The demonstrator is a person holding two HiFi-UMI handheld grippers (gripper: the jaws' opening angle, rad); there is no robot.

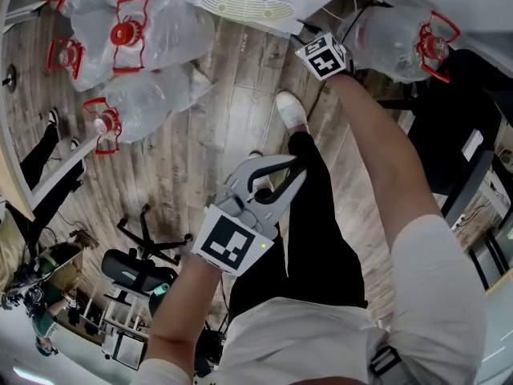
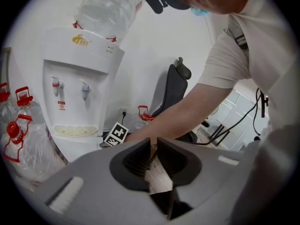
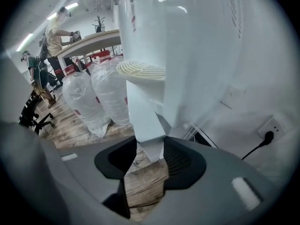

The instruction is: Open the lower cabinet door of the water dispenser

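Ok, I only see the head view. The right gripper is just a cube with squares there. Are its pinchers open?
Observer: Yes, the right gripper has its jaws apart, around the bottom corner of the white lower front panel.
Operator: Squeezing it?
Observer: Not clamped, it seems: brown wooden floor shows between the corner and one jaw.
Operator: Are there taps?
Observer: Two on the white water dispenser, in the left gripper view: a red-marked tap and a blue-grey tap.
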